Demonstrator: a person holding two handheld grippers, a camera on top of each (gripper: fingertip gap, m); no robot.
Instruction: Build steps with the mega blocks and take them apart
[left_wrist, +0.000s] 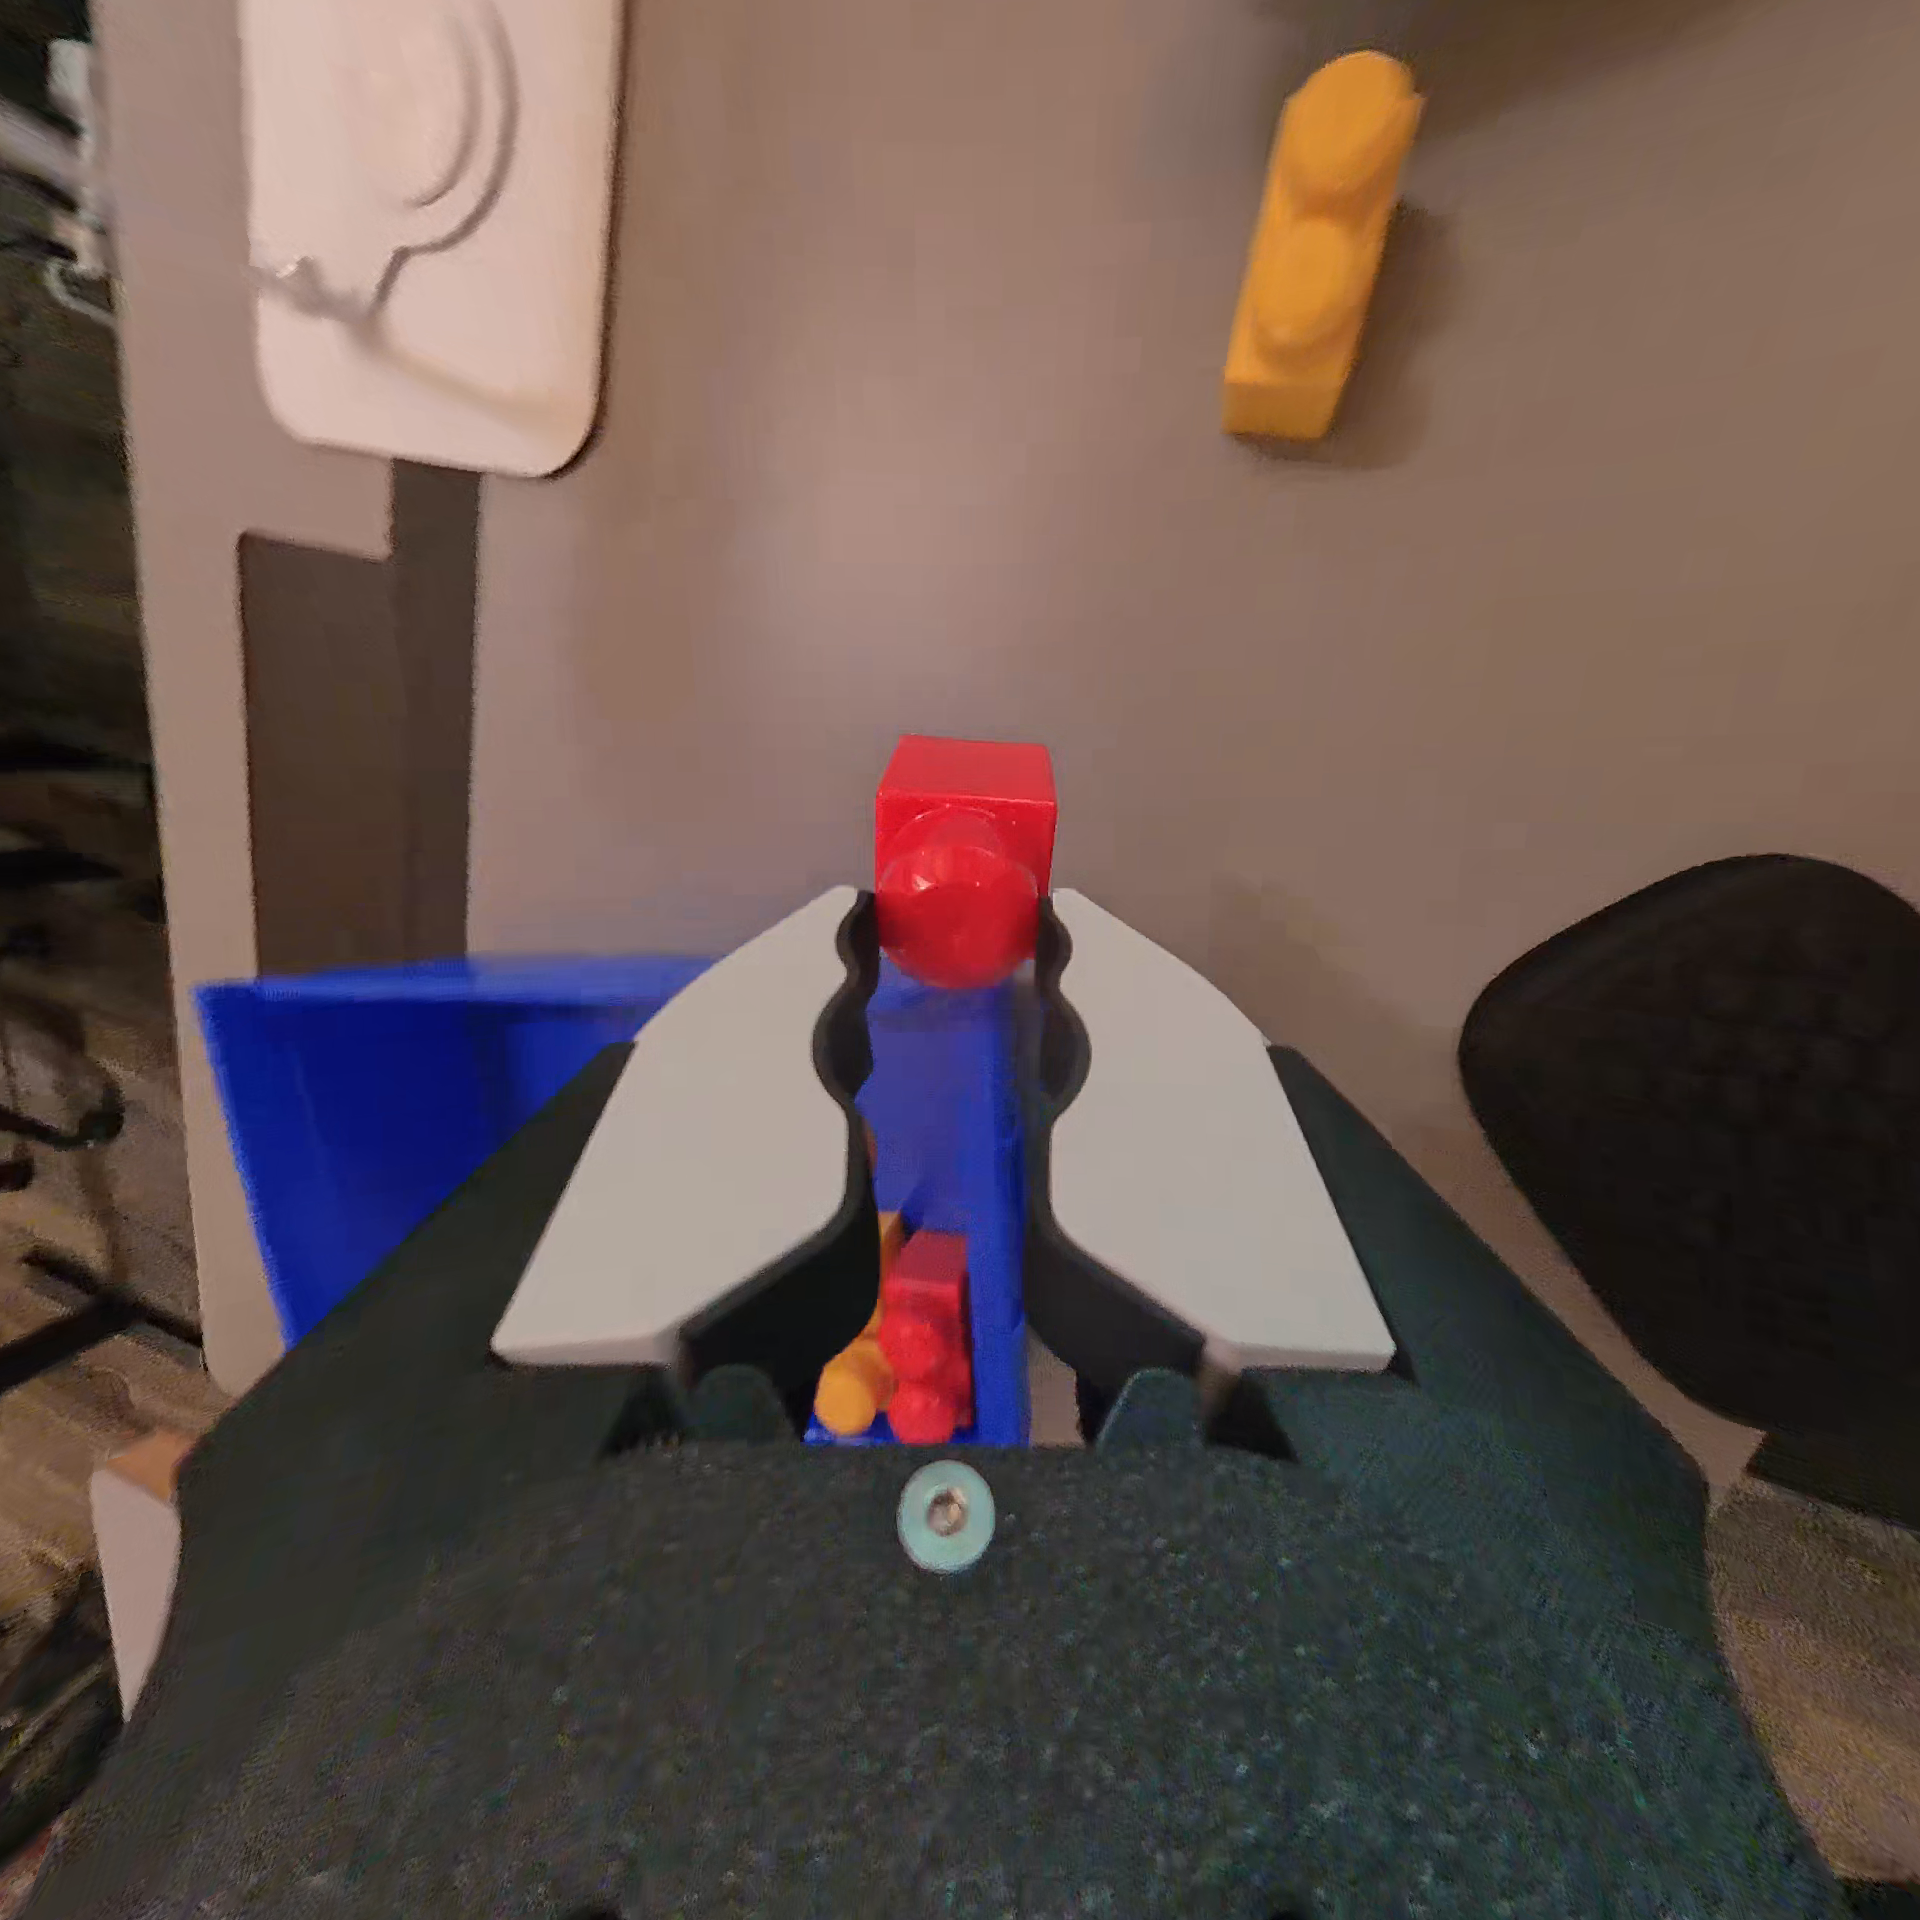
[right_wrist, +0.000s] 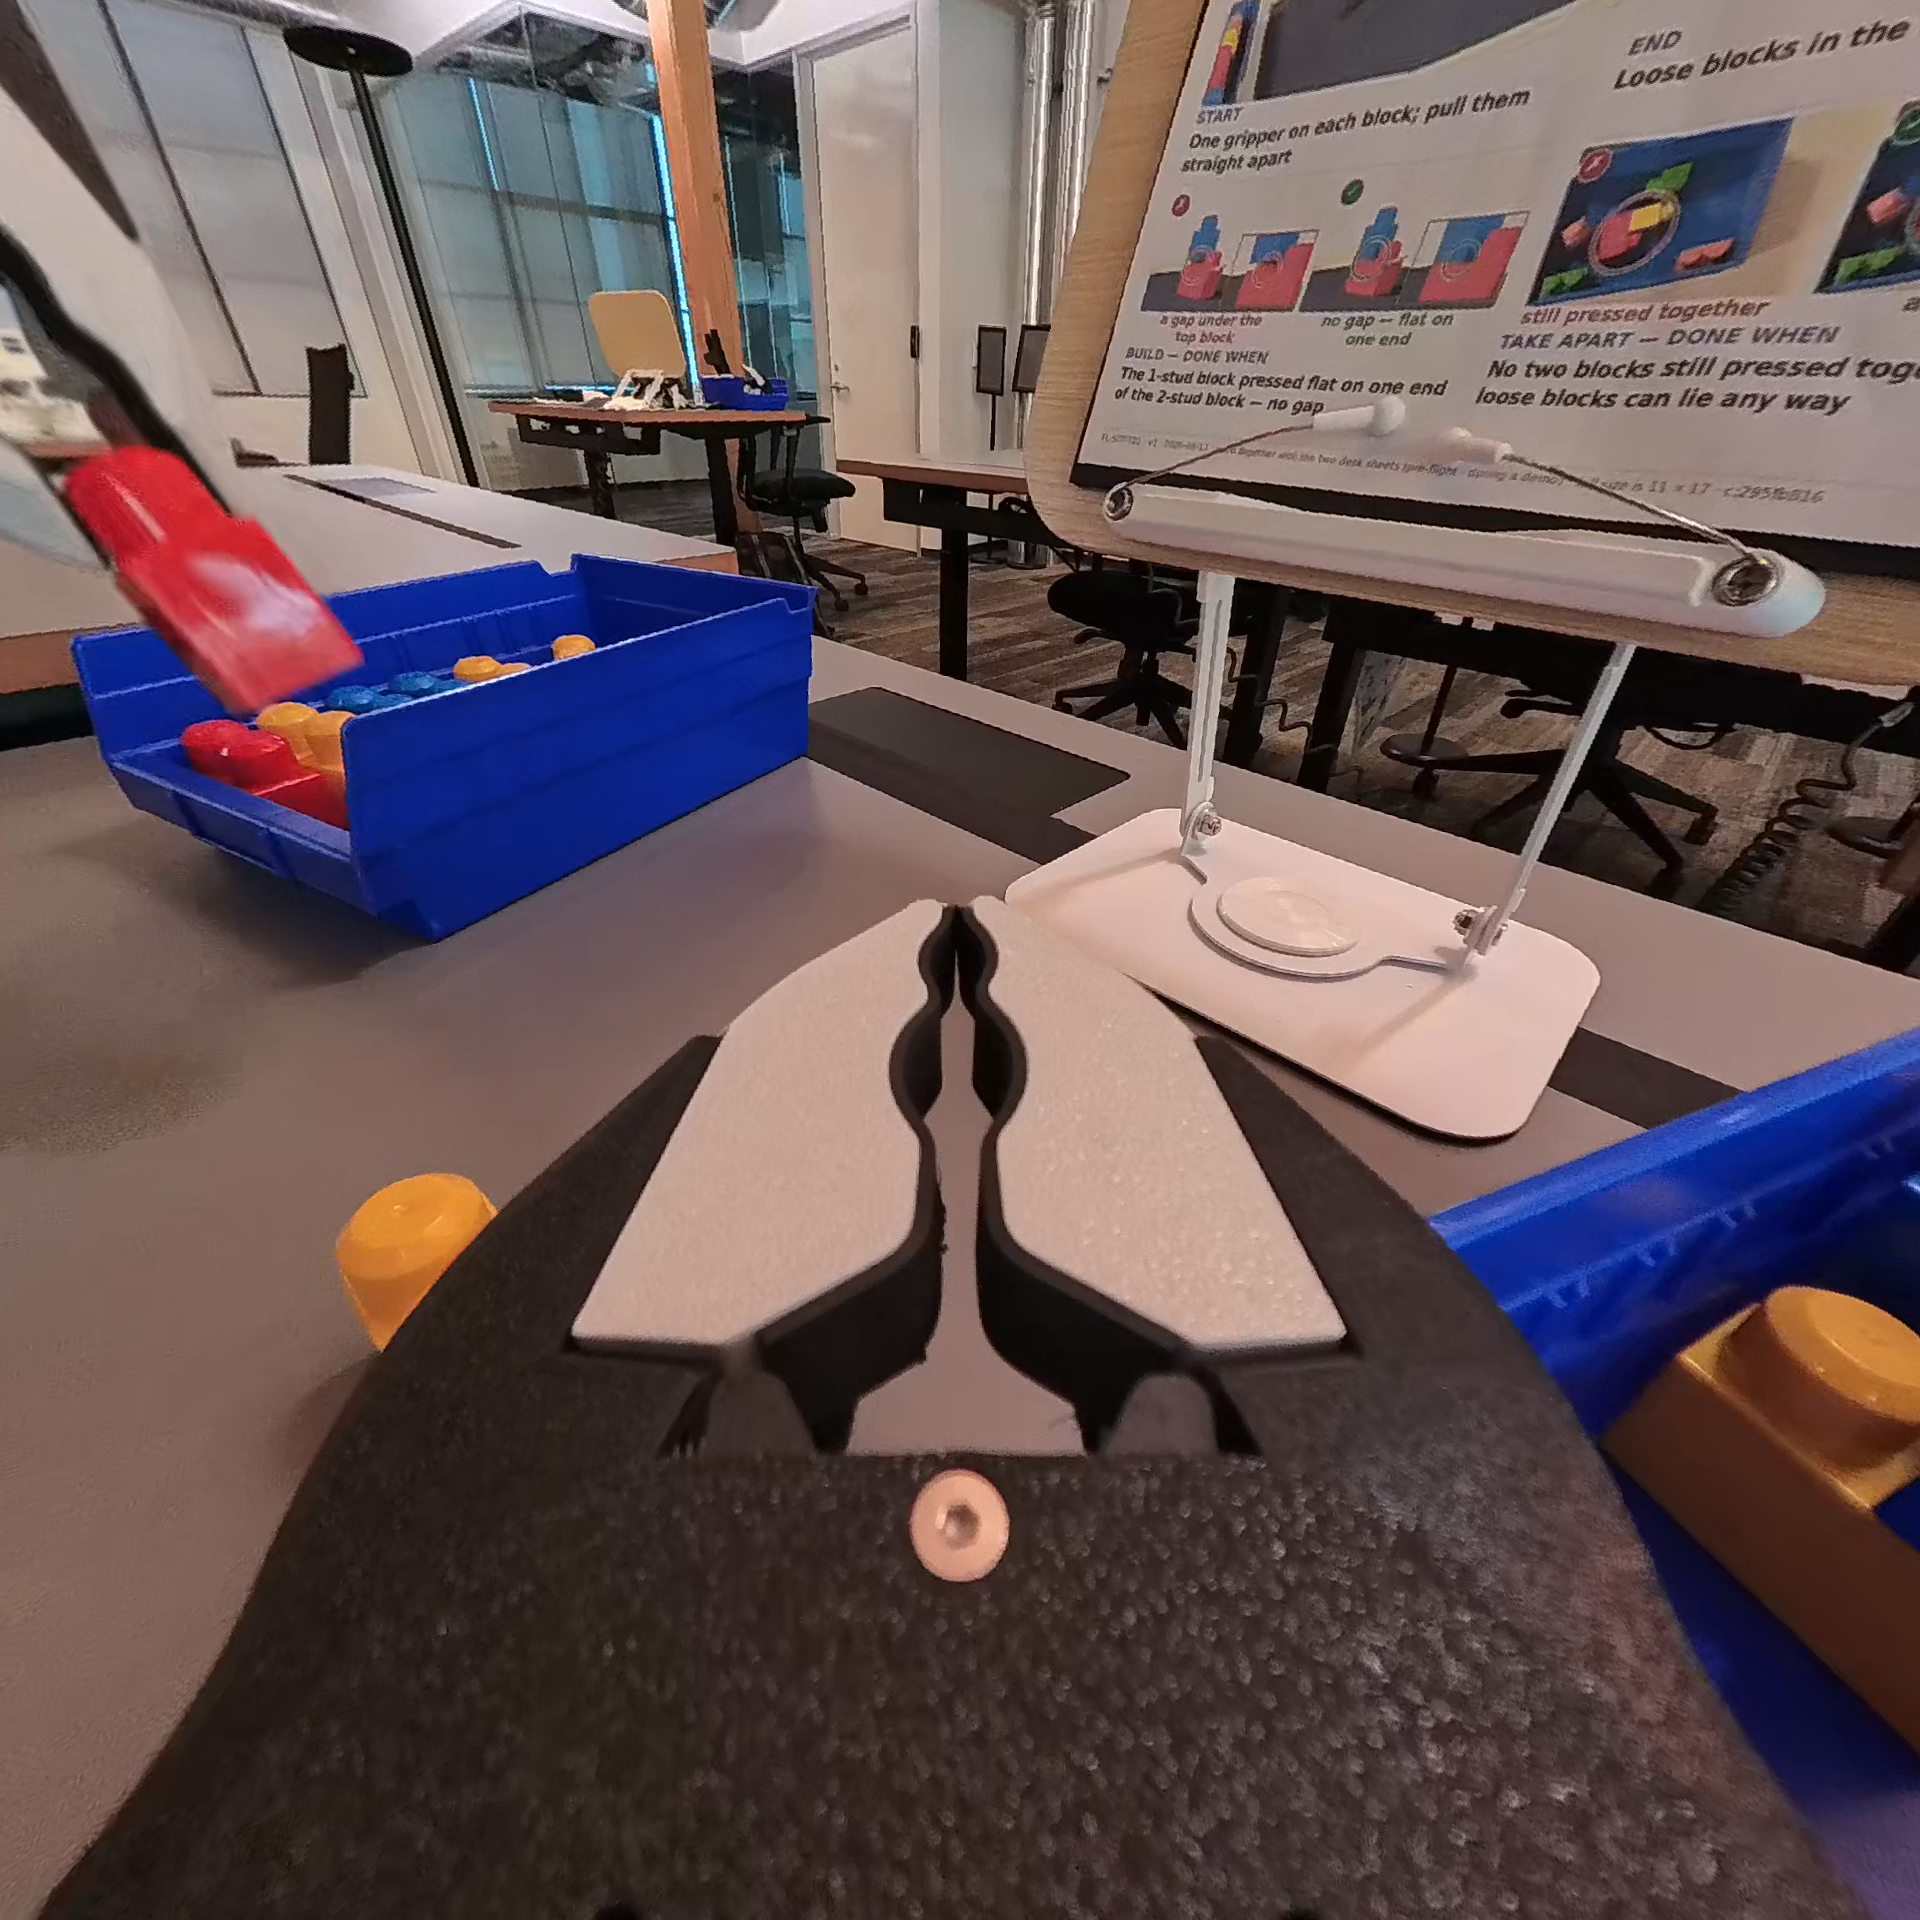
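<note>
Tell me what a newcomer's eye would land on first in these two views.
First, the red one-stud block pinched by its stud in the left tool, held above the blue bin of loose blocks. Next, the yellow two-stud block lying alone on the grey table. The right tool is shut and empty, pointing toward the white stand.

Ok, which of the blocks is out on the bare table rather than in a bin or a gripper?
The yellow two-stud block, lying alone on the grey table.
</note>
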